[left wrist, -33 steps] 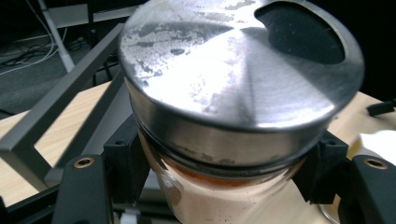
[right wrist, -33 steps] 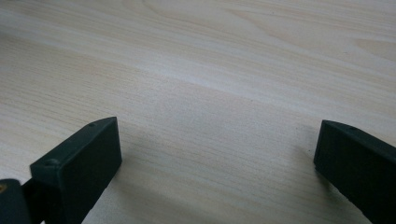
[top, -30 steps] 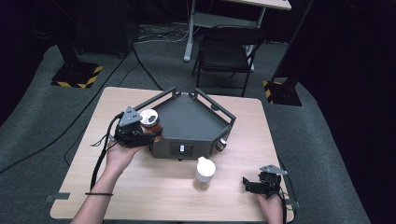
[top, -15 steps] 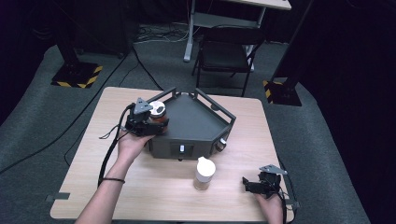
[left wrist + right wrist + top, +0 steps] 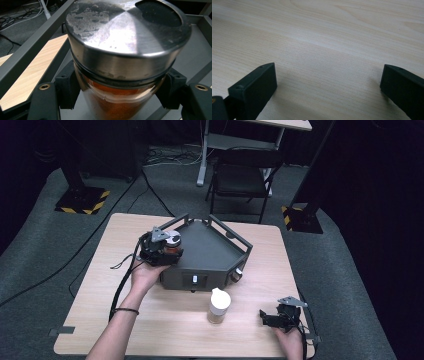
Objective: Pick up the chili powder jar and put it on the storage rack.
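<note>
Nearest the person, the right gripper rests low on the pale wooden desk near its right front corner, its fingers spread wide apart with nothing but bare wood between them; it sits where it sat a second ago. A little further in stands a small white-capped bottle of pale powder, untouched. Beyond that, the left gripper has carried the glass spice jar with a brushed steel lid from just outside the left wall of the dark grey angular metal tray to a spot over the tray's left inner corner. The jar is clamped at its glass body by both fingers, pressed in from either side. This suggests the jar is about to be set down inside the tray, though whether its base already touches the tray floor cannot be told. The jar is upright, filled with orange-red powder, and its lid is scuffed and dusted with residue.
</note>
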Demonstrator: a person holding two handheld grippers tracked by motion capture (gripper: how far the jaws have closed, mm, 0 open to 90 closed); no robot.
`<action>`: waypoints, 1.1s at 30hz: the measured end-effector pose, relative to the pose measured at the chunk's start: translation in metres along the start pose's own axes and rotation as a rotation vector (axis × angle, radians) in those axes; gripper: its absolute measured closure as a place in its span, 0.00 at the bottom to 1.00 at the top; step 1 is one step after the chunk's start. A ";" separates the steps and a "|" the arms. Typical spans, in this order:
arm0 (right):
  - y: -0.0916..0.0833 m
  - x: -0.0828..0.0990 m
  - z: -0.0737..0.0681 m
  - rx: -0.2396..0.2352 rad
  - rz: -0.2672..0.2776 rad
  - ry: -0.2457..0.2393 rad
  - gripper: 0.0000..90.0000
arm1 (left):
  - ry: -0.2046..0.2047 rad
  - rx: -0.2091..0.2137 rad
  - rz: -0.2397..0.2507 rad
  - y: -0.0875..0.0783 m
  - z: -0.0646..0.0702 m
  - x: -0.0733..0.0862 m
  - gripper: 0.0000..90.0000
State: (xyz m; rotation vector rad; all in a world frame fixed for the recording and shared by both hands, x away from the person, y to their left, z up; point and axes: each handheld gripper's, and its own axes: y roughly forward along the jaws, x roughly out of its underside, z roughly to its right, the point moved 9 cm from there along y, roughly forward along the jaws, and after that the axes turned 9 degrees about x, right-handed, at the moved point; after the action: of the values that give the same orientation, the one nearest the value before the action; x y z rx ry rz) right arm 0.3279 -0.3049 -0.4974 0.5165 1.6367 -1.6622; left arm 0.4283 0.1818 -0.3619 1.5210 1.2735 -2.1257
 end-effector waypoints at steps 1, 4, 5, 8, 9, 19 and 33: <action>0.000 0.000 0.000 0.000 0.000 0.000 0.00 | 0.004 0.001 -0.009 0.000 0.000 -0.001 0.29; 0.000 0.000 0.000 0.000 0.000 0.000 0.00 | 0.009 -0.008 -0.034 -0.001 -0.001 -0.001 0.19; 0.000 0.000 0.000 0.000 0.000 0.000 0.00 | 0.003 -0.011 -0.031 -0.002 -0.001 0.000 0.17; 0.000 0.000 0.000 0.000 0.000 0.000 0.00 | -0.008 -0.008 -0.017 -0.010 -0.003 0.003 0.14; 0.000 0.000 0.000 0.000 0.000 0.000 0.00 | -0.006 -0.008 -0.021 -0.012 -0.004 0.004 0.13; 0.000 0.000 0.000 0.000 0.000 0.000 0.00 | 0.013 -0.020 -0.007 -0.039 -0.008 0.027 0.11; 0.000 0.000 0.000 0.000 0.000 0.000 0.00 | 0.003 -0.022 0.001 -0.062 -0.013 0.076 0.09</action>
State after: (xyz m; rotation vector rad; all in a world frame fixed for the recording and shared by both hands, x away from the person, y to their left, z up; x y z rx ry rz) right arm 0.3279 -0.3049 -0.4974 0.5164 1.6366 -1.6621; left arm 0.3651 0.2497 -0.3969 1.5160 1.2920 -2.1030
